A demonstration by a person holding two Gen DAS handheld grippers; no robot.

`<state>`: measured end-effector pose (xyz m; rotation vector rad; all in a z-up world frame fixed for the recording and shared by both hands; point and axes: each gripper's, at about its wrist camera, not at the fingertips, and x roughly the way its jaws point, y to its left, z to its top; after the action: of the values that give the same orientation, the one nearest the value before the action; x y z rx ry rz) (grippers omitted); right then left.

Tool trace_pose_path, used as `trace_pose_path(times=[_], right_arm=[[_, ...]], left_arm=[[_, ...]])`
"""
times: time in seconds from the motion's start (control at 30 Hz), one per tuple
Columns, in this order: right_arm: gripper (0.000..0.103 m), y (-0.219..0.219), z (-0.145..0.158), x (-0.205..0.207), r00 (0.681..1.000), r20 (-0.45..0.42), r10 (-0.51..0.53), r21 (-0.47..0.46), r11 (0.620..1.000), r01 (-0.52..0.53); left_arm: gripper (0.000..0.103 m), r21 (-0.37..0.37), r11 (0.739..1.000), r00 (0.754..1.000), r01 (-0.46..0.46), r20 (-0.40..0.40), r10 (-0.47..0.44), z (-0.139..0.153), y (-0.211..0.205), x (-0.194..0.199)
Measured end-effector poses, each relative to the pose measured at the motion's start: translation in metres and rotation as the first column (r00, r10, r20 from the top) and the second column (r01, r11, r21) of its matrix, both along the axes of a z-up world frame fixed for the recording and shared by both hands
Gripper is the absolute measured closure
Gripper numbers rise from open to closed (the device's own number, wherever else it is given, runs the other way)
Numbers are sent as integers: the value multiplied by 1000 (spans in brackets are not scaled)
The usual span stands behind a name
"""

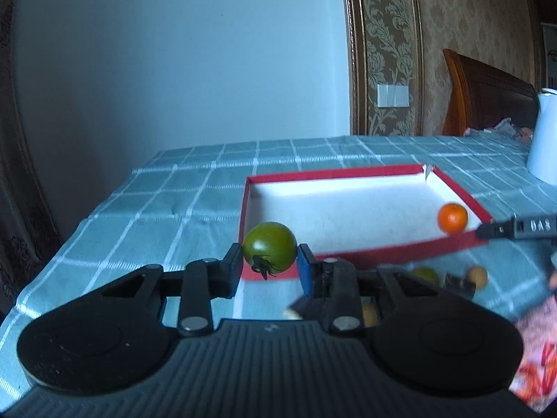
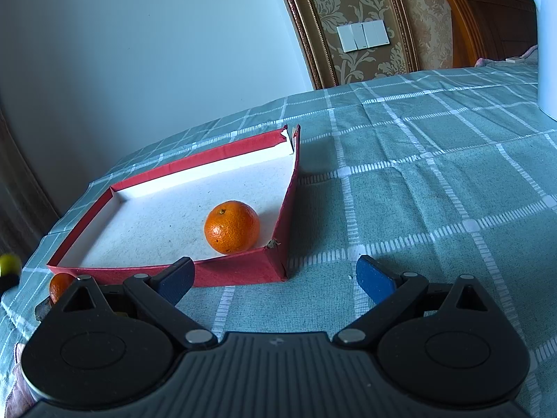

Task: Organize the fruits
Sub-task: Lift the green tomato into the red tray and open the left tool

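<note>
My left gripper [image 1: 269, 261] is shut on a green tomato [image 1: 269, 245] and holds it in the air just before the near left corner of a red box lid [image 1: 383, 252] with a white inside. An orange tangerine [image 1: 452, 217] lies in the lid's near right corner; it also shows in the right wrist view [image 2: 232, 227], inside the lid [image 2: 240, 271]. My right gripper [image 2: 275, 278] is open and empty, low over the cloth at the lid's near right corner. Its fingertip [image 1: 494, 230] shows in the left wrist view.
A teal checked tablecloth [image 2: 417, 174] covers the table. A white jug [image 2: 546, 35] stands at the far right. Loose fruits lie before the lid: a green one [image 1: 426, 274], a tan one [image 1: 477, 276], another tangerine [image 2: 59, 287]. The table edge drops off at left.
</note>
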<state>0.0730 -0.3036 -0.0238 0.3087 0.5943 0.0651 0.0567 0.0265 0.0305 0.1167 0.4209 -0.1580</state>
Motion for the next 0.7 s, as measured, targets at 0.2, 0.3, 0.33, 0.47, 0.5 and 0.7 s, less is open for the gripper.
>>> trace_pose_path(times=[0.2, 0.3, 0.33, 0.47, 0.5, 0.7], right_arm=[[3, 0, 0, 0, 1000, 1, 0, 3, 1000, 0], [2, 0, 0, 0, 1000, 0, 1, 3, 1000, -1], [2, 0, 0, 0, 1000, 0, 1, 4, 1000, -1], [2, 0, 0, 0, 1000, 0, 1, 5, 1000, -1], [2, 0, 0, 0, 1000, 1, 1, 6, 1000, -1], [2, -1, 0, 0, 1000, 4, 2, 20, 1000, -3]], left_arm=[[73, 7, 999, 996, -35, -87, 36, -14, -23, 56], [73, 33, 998, 992, -52, -115, 56, -26, -27, 72], [71, 34, 997, 991, -63, -118, 67, -30, -27, 74], [37, 11, 996, 992, -90, -83, 91, -27, -22, 64], [18, 13, 994, 993, -104, -54, 105, -25, -21, 57], [0, -27, 986, 986, -163, 40, 164, -15, -15, 6]])
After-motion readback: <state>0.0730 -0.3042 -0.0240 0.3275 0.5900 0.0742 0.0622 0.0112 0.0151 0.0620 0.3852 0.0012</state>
